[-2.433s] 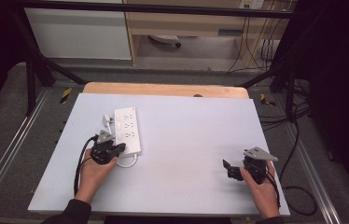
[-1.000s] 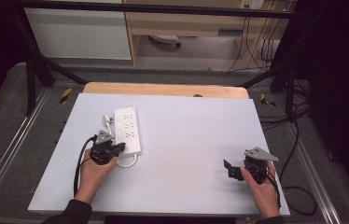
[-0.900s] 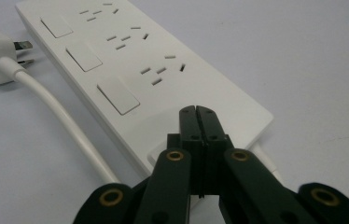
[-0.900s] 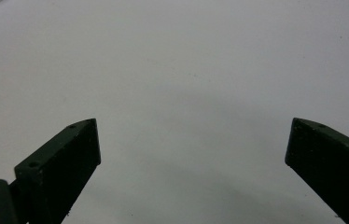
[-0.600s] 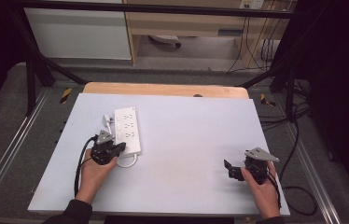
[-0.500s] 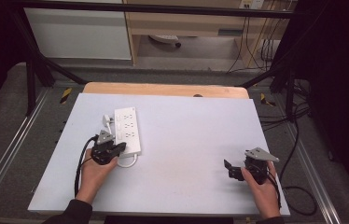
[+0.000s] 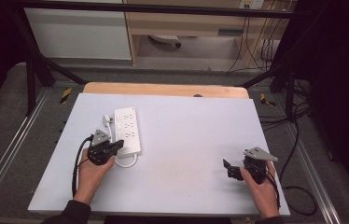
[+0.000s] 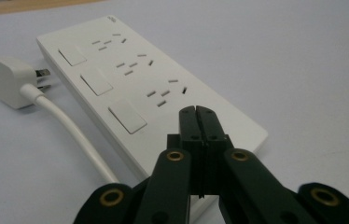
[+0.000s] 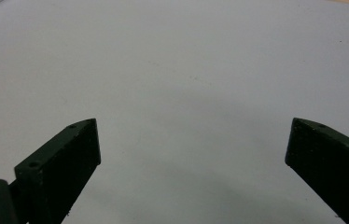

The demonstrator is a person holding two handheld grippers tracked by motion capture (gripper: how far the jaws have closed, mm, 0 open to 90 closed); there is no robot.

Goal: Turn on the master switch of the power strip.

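— Strip [image 7: 128,130]? Lying flat on the left half of the surface [image 7: 196,135], long side running away from the person, three rows of sockets with a switch beside each.

— And the left claw [image 8: 196,110]? Pressed fully together, nothing between the jaws, tips poised over the near end of the strip, just past the nearest socket. Touching or hovering — cannot tell. Seen from above at [image 7: 116,145], at the strip's near left corner.

— Plug [image 8: 8,81]? White, on its side just left of the strip's far end, prongs pointing at the strip's edge. Cord [image 8: 72,131] running from it along the strip's left side toward the claw, then looping white on the surface below the near end.

— Right claw [image 9: 191,154]? Spread wide, empty, above bare surface. Well apart from the strip, near the right front corner at [image 7: 228,169], held in a hand [image 7: 262,189].
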